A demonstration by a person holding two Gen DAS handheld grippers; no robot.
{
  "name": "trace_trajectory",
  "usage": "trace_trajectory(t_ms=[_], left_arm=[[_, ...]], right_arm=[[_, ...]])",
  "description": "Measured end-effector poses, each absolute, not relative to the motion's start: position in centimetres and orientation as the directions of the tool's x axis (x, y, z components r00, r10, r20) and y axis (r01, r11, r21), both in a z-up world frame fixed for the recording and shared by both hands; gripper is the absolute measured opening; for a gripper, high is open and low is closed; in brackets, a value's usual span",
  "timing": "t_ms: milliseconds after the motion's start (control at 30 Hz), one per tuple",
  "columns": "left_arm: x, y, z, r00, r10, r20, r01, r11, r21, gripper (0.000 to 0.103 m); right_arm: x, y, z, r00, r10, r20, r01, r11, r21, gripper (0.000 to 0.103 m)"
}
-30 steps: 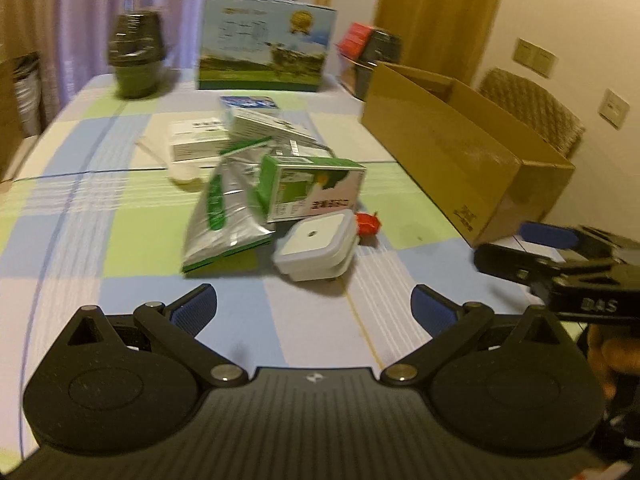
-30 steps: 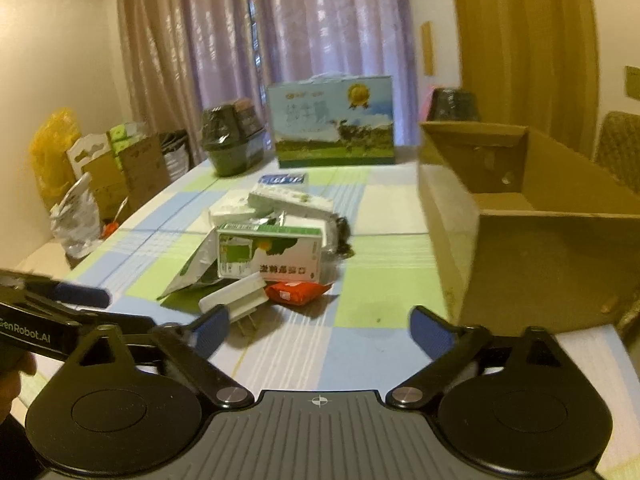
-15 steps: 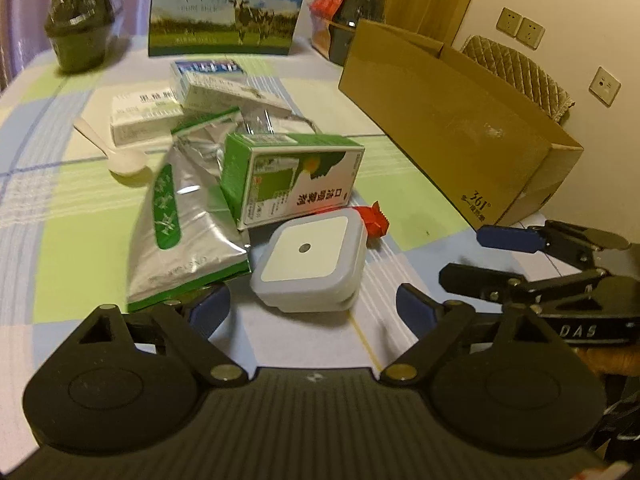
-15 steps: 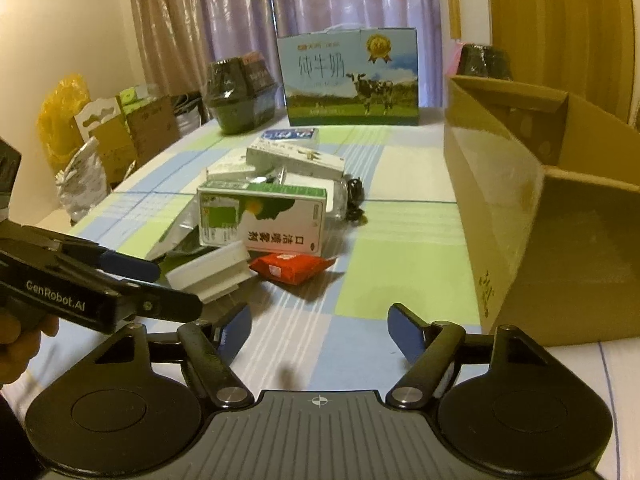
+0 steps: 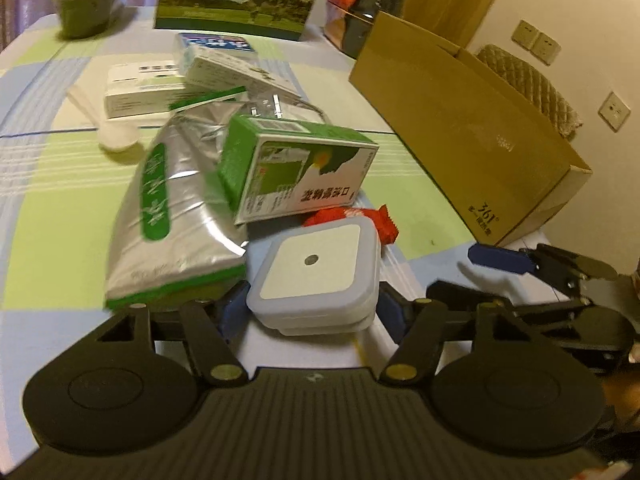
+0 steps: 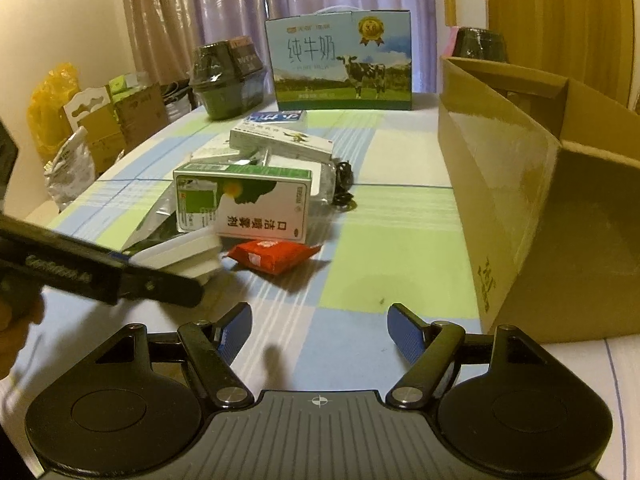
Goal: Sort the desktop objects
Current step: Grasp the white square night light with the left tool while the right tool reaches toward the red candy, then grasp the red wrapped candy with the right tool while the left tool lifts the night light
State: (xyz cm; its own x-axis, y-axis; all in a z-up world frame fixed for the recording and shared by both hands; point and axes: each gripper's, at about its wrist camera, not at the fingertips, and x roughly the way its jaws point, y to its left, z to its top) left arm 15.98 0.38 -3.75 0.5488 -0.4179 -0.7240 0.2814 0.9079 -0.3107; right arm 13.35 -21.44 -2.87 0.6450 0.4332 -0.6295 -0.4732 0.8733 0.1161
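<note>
At the bottom centre of the left wrist view, the left gripper (image 5: 312, 312) is seen spread wide, its blue pads flanking a white square night-light (image 5: 316, 276) without clear contact. Low in the right wrist view, the right gripper (image 6: 320, 330) is held open and empty above the checked tablecloth (image 6: 400, 264). Just beyond the night-light a red packet (image 5: 352, 216), a silver pouch (image 5: 176, 208) and a green-and-white carton (image 5: 296, 168) are piled. At the upper right a cardboard box (image 5: 460, 120) is set.
</note>
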Motion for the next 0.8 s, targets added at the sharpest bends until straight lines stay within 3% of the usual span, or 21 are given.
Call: trace_trajectory(t_ms=[233,400,533,633,700,733,800], left_arm=[[12.2,1.2,-2.5,0.632,-0.261,-0.729,0.213,0.964,-0.161,0.061],[11.9,1.8,-2.8,0.625,-0.287,-0.726,0.207,0.958,-0.201,0.061],[11.8,2.2,-2.9,0.631,-0.307,-0.712,0.197,0.952,-0.236,0.079],[12.1,2.5,-3.1,0.625,-0.330,-0.707,0.182,0.943,-0.279,0.079],[12.4,2.7,-3.2,0.619,-0.344,-0.706,0.171,0.936,-0.306,0.079],[12.4,2.7,-3.3,0.618,-0.345,-0.706,0.167,0.936,-0.311,0.079],[12.4,2.5,-3.3,0.616,-0.344,-0.708,0.169,0.937,-0.307,0.079]], right_arm=[[14.2,-19.1,-2.6,0.625,0.495,-0.604,-0.569,0.819,0.082,0.073],[16.5,-17.0,-3.2,0.605,0.516,-0.606,-0.642,0.767,0.012,0.073],[18.4,-15.9,-4.2,0.575,0.520,-0.631,-0.678,0.735,-0.012,0.073],[19.2,-15.7,-4.7,0.550,0.523,-0.651,-0.690,0.724,-0.001,0.073],[19.5,-15.9,-4.7,0.533,0.530,-0.659,-0.685,0.727,0.031,0.059],[19.5,-16.0,-4.7,0.518,0.534,-0.668,-0.686,0.726,0.049,0.045],[19.1,-16.3,-4.5,0.509,0.525,-0.682,-0.683,0.729,0.052,0.036]])
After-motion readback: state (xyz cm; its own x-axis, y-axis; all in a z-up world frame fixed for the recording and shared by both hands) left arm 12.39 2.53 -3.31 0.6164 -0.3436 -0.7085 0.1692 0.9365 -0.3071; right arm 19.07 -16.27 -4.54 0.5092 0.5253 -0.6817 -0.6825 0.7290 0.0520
